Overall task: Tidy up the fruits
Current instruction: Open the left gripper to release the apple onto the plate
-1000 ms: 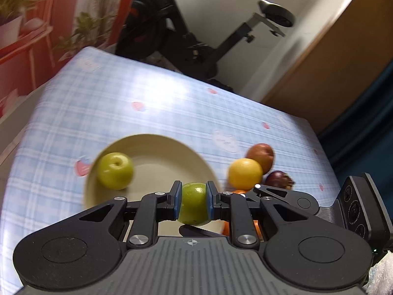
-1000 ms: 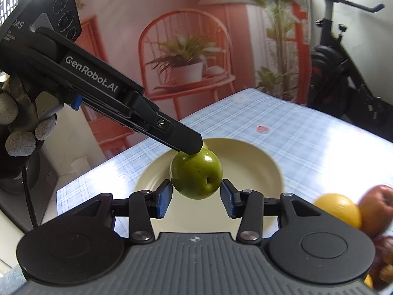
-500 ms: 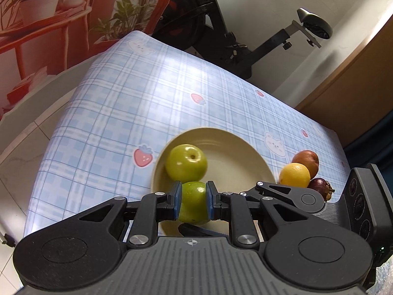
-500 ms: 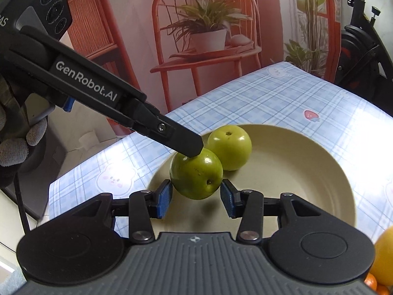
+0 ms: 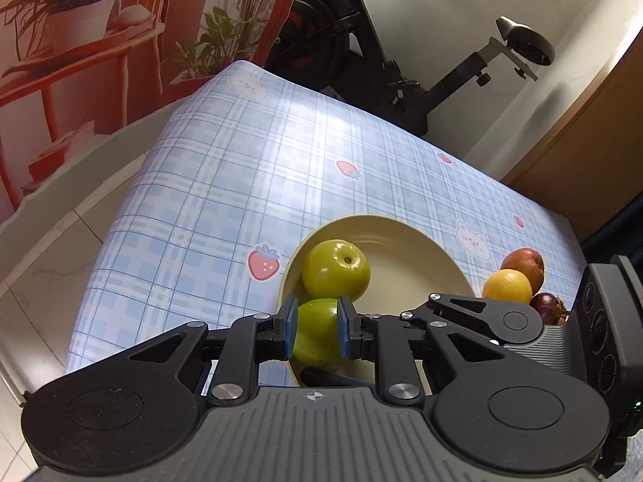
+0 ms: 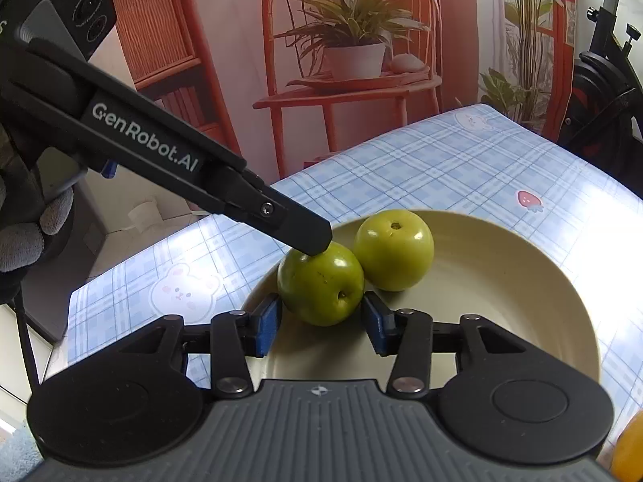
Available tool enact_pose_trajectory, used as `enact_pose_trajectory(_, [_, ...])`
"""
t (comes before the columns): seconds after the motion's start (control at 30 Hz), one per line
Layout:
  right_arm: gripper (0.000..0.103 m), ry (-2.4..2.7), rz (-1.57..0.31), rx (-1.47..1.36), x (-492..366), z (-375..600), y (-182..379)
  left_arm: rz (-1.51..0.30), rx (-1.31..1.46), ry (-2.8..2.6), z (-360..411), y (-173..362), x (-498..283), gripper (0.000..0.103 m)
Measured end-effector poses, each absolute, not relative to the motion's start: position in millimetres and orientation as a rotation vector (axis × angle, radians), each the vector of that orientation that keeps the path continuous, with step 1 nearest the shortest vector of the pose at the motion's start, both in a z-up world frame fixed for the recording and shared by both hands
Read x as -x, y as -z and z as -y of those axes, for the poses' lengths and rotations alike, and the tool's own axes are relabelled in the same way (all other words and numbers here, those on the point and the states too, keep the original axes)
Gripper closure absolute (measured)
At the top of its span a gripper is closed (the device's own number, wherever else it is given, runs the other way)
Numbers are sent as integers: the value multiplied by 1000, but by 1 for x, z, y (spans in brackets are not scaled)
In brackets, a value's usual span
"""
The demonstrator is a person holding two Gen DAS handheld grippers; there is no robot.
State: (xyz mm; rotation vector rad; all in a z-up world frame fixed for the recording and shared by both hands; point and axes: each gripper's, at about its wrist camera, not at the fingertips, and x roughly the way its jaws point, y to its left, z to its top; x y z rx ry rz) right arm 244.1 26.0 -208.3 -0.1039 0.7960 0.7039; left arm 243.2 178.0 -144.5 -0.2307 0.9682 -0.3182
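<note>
Clamping a darker green apple (image 5: 315, 331) low over the plate (image 5: 418, 245), the left tool (image 5: 315, 331) has it beside one lighter apple (image 5: 335, 269) already there. Right tool (image 6: 321, 323) hangs spread, empty. Orange (image 5: 507, 286), red fruit (image 5: 523, 264) and purple fruit (image 5: 547, 307) wait on the desk (image 5: 241, 168).

The left tool (image 5: 314, 333) has its blue pads (image 5: 290, 333) pressed against both sides of a green apple (image 5: 315, 331), gripping it; from the right wrist view this tool (image 6: 317, 247) reaches in slantwise from the upper left, its tip on top of the apple (image 6: 320, 287). A grey-gloved hand (image 6: 24, 233) holds it. The right tool (image 6: 320, 323) sits low with its jaws spread apart, one blue pad (image 6: 267, 325) on either side of the apple, neither clearly touching it.
</note>
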Motion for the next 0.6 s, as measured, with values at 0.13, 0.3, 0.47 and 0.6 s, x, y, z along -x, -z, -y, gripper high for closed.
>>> enact_pose_trajectory(0.13, [54, -685, -799, 79, -240, -16, 205, -966, 213, 308, -176, 144, -243, 80])
enact_pose_trajectory(0.3, [53, -646, -765, 48, -228, 6, 193, -958, 168, 284, -170, 141, -241, 79])
enact_pose_trajectory(0.47, [53, -573, -698, 20, -202, 40, 175, -952, 140, 249, -167, 138, -239, 78])
enact_pose_trajectory(0.6, [53, -499, -628, -15, -170, 76, 160, -934, 116, 220, -161, 135, -237, 77])
